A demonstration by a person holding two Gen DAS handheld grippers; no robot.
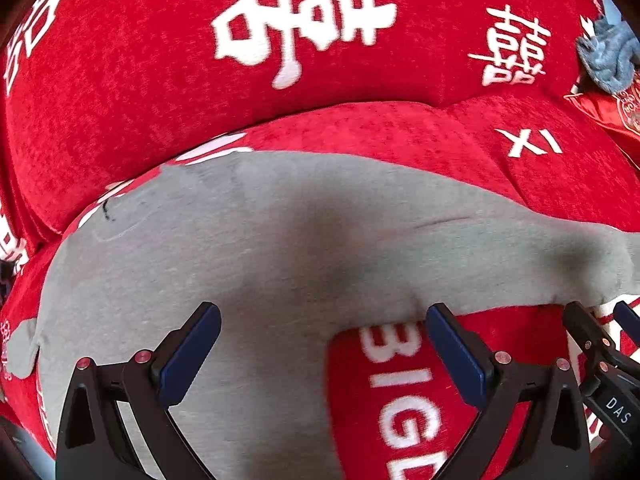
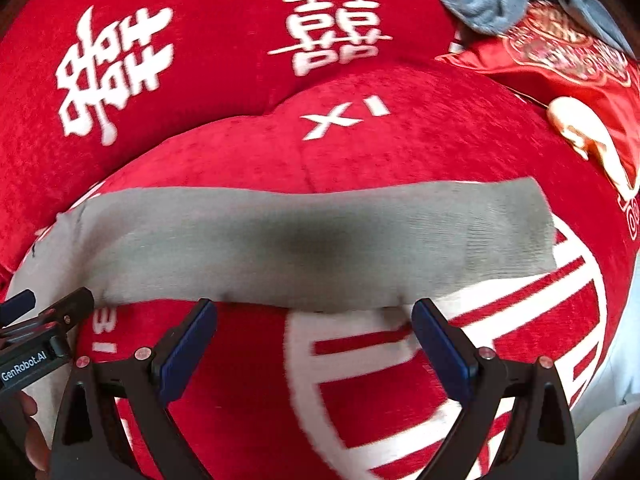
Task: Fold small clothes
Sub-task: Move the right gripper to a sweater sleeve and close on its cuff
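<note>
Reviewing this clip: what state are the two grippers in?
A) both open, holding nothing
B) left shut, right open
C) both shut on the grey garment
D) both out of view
A: the left gripper and right gripper have jaws spread wide beside the grey garment.

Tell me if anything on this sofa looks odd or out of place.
The blue-grey cloth lies crumpled at the far right, beside the red satin cushion, unfolded. The grey garment lies flat on the seat; a small dark mark sits near its left end.
</note>
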